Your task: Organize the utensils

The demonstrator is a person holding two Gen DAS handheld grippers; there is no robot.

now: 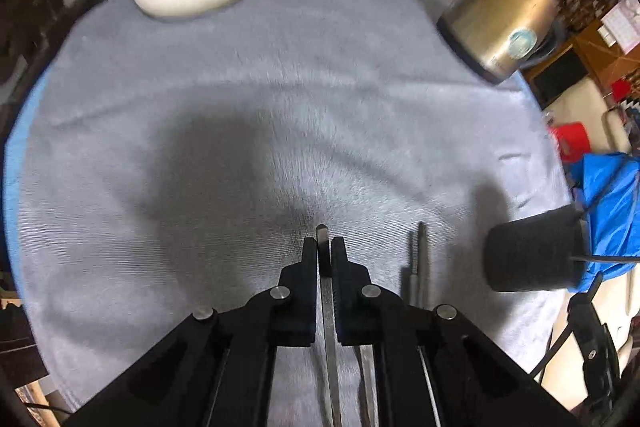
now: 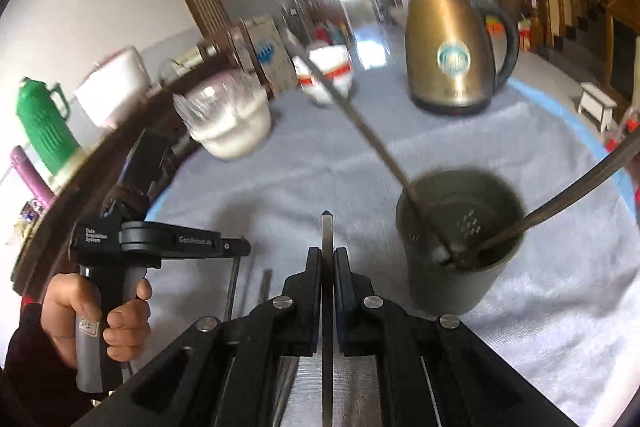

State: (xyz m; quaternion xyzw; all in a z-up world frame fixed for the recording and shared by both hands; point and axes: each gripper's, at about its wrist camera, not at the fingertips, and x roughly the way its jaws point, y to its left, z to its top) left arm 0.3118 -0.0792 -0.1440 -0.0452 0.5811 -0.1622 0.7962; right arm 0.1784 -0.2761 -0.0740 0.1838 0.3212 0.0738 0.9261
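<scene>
Two claws are each pinched tight on a flat metal utensil handle. From the left wrist view, the left claw [image 1: 323, 247] points down at the grey cloth [image 1: 240, 107] on the worktop, and the thin metal handle [image 1: 322, 233] sticks out a little past its tips. Just beside it on the right, another thin metal utensil [image 1: 418, 255] lies flat on the cloth. The dark cup [image 1: 532, 253] stands near the right edge, a bit apart from that utensil. From the right wrist view, the right claw [image 2: 327, 255] is closed on its own metal handle [image 2: 327, 227], which also pokes out past the tips. The cup [image 2: 456, 247] is right next to this claw, on its right side, and two long utensils [image 2: 368, 131] already stand in it, leaning out over the rim. The person's left hand [image 2: 100, 311] grips the handle of the other tool at the lower left. Farther back on the cloth sit a gold kettle [image 2: 452, 55], a white bowl with red bands [image 2: 328, 75] and a white pot with a clear bowl on top [image 2: 232, 119]. Both pictures are a bit blurry.
</scene>
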